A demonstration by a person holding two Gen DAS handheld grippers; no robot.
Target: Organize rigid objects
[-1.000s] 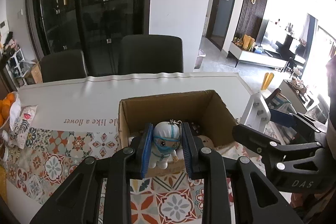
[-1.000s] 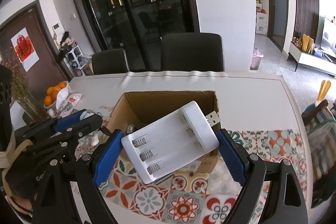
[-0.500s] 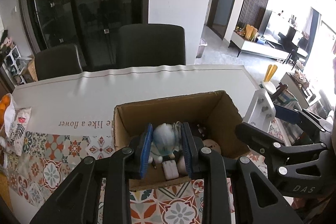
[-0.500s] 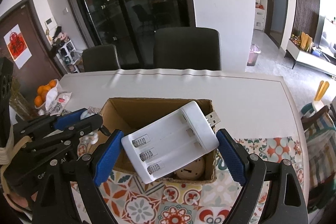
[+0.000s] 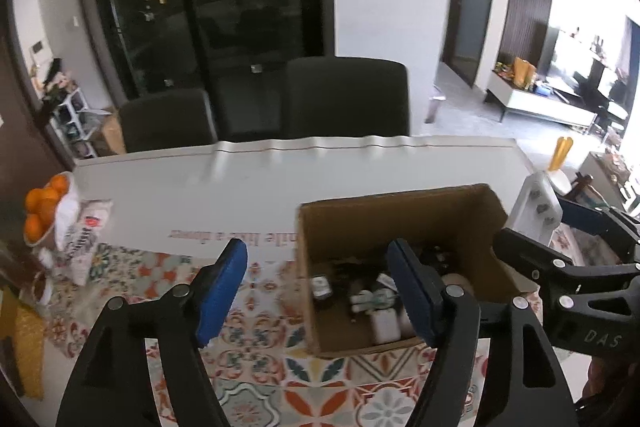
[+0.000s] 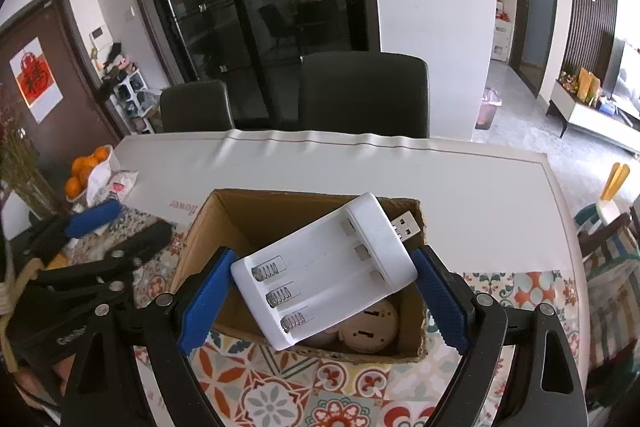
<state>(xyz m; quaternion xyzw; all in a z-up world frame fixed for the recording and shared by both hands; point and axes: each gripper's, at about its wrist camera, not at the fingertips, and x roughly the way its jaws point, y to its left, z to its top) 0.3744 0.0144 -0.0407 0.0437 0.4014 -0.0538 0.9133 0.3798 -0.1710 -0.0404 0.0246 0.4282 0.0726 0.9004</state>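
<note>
The left tool (image 5: 318, 287) hangs with its blue pads wide apart, gripping nothing; the cardboard box (image 5: 400, 203) sits just ahead to its right, a small figurine (image 5: 370, 301) lying inside. The right tool (image 6: 320, 301) is clamped on a white battery charger (image 6: 326, 271) above the box, over the bench (image 6: 480, 187).

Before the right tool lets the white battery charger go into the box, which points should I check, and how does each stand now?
1. Right tool grips battery charger firmly: ok.
2. Charger is above the cardboard box opening: ok.
3. Left tool is open and holds nothing: ok.
4. Left tool is out of the drop path: cannot tell.
5. Free room inside the box among the small figure and other things: cannot tell.
</note>
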